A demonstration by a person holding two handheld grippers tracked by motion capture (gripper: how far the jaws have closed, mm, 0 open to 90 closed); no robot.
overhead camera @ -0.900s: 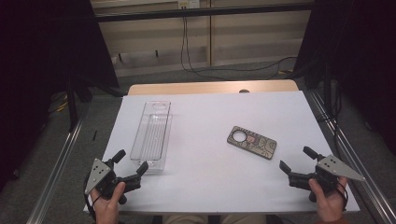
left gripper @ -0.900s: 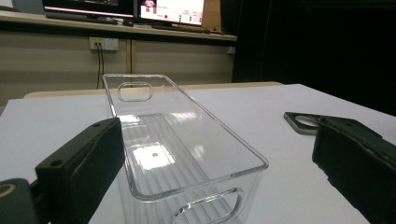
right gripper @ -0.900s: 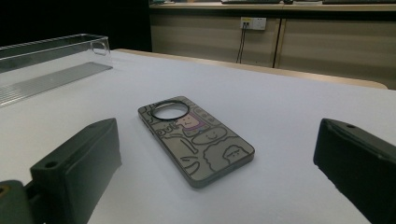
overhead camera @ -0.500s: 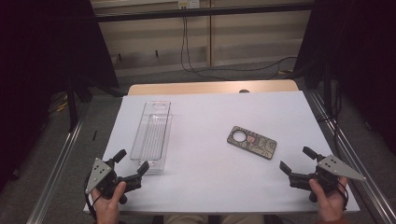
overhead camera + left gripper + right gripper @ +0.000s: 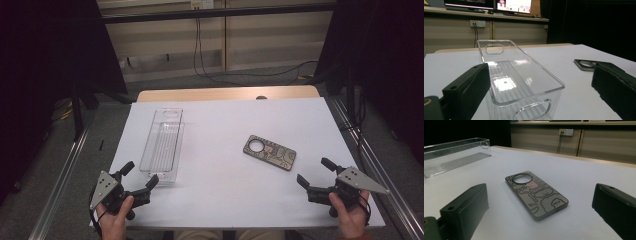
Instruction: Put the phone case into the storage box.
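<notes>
Phone case (image 5: pixel 269 152): flat on white bench (image 5: pixel 225 125), right of centre frame, long axis slanting toward lower right. Right gripper (image 5: pixel 316 173), jaws apart, nearer. Left gripper (image 5: pixel 141 173), jaws apart, beside clear tray (image 5: pixel 162 142).

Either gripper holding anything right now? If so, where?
Nothing held. Left gripper open before the clear bin; right gripper open before the phone case.

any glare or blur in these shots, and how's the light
High view: dim, soft and slightly grainy, dark at both sides, with the white table brightest. Left gripper view: bright glare patches on the floor of the clear tray, and the near black fingers are blurred. Right gripper view: the phone case is sharp, with a faint sheen; the fingers are soft.
</notes>
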